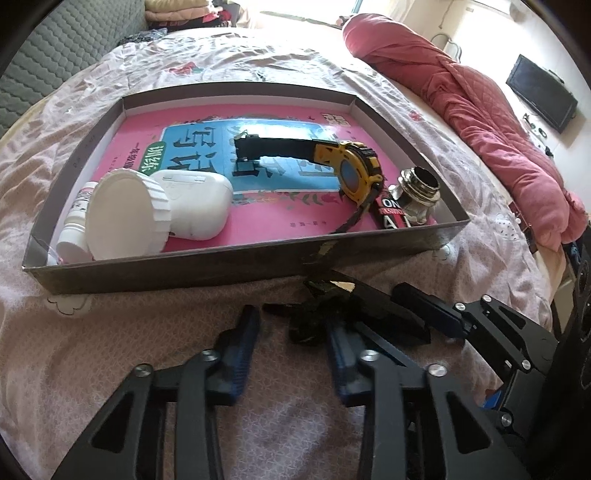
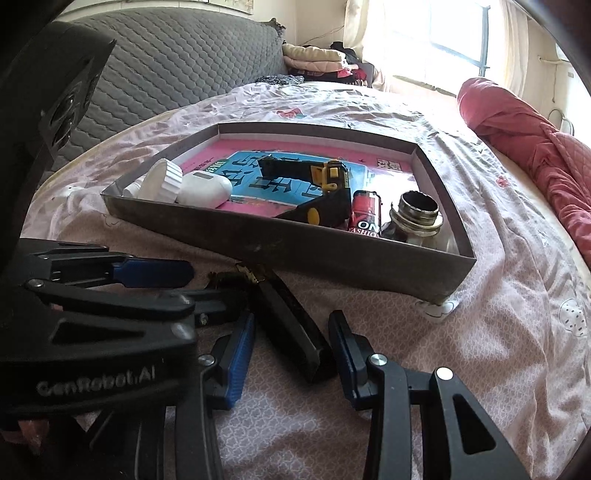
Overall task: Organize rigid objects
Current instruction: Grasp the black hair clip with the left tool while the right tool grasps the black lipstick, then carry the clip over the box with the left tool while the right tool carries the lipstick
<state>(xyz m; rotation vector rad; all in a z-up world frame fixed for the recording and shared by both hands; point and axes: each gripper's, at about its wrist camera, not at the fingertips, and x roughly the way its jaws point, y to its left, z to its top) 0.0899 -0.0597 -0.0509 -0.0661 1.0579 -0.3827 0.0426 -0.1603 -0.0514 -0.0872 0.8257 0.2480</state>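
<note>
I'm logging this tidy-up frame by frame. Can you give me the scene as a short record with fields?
surface: bed with pink sheet
container: shallow grey tray
in tray, left end: white lid, white case, small white bottle
in tray, middle: yellow-black watch
in tray, right end: red can, metal fitting
outside tray: long black object on the sheet
left gripper: open, empty
right gripper: open, straddling the long black object

Setting was a home bedroom: I worked over a bed with a pink patterned sheet, a rolled red quilt alongside, grey quilted headboard, folded clothes by a sunlit window, wall-mounted TV
</note>
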